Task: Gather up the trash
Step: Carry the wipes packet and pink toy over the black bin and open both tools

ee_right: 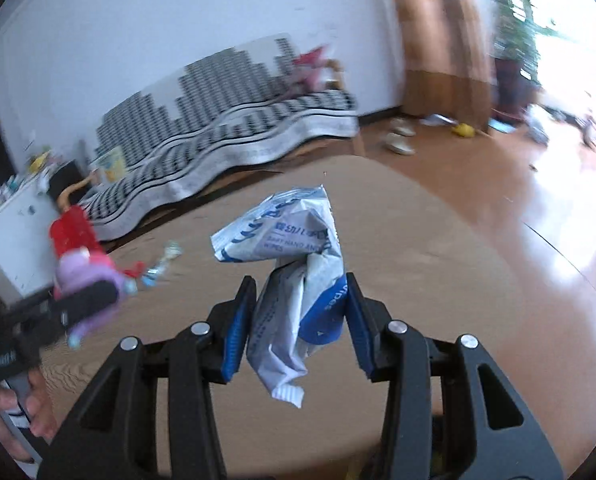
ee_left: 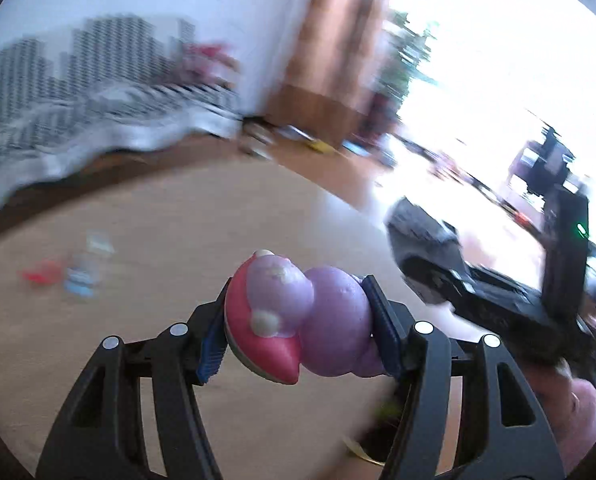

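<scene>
purple toy [ee_left: 298, 320] in left tool [ee_left: 298, 330], wipes packet [ee_right: 298, 276] in right tool [ee_right: 301, 312]

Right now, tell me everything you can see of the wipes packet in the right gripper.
The wipes packet is a crumpled, flattened soft pack, white with blue print and a solid blue patch low on its right side. It looks like thin plastic film. Partial lettering reads "BABY HAND AND" and "WIPES". It hangs roughly upright in the right gripper, pinched across its lower half by both blue finger pads; the wider top flares above them and a torn-looking corner dangles below. It is lifted off the tan rug, touching nothing else.
</scene>
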Demonstrator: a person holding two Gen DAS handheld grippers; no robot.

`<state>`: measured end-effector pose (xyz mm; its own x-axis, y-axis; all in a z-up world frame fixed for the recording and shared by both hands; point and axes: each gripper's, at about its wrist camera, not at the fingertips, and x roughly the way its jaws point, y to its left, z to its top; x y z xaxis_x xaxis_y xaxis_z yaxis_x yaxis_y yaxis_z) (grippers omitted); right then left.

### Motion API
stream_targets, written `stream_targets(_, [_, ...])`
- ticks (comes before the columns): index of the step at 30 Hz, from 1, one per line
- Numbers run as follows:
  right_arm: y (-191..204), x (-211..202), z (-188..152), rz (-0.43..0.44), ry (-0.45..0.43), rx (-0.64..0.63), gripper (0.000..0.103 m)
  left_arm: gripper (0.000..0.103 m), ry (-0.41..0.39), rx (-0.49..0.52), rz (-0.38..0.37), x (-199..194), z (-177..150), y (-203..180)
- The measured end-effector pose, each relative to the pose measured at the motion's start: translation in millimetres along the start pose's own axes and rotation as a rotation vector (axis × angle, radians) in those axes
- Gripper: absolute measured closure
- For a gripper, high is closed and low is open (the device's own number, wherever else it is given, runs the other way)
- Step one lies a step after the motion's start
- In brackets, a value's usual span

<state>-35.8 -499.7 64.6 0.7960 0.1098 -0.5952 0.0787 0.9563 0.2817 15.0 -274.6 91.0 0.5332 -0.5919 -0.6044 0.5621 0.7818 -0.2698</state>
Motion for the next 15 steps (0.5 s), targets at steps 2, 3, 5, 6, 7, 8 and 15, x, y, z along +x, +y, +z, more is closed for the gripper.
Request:
stream_targets(2, [-41, -25, -8, -0.028, 0.016, 0.042, 0.059, 0.043, 0.082, 0.028, -0.054, 26, -10, -42])
stream_targets(3, [-56, -35, -14, -0.033, 0.02, 0.056, 0.059, 0.043, 0.116, 0.058, -0.073, 39, -15, -64])
stream_targets(5, [-85, -53, -29, -0.052, 0.03, 0.08, 0.059, 0.042, 0.195, 0.122, -0.107, 67, -31, -109])
stream_targets(6, [-102, -59, -41, -0.069, 0.045, 0.097, 0.059, 0.041, 0.232, 0.14, -0.124, 78, -38, -122])
stream_targets(7, [-118, -62, -55, -0.077, 0.062, 0.121, 0.059, 0.041, 0.282, 0.165, -0.143, 93, -48, -137])
stream_targets(8, [-132, -61, -68, -0.085, 0.085, 0.147, 0.059, 0.041, 0.345, 0.194, -0.146, 114, -64, -154])
stream_targets(15, [-211, -17, -176, -0.052, 0.322, 0.407, 0.059, 0.043, 0.582, 0.223, -0.134, 194, -143, -174])
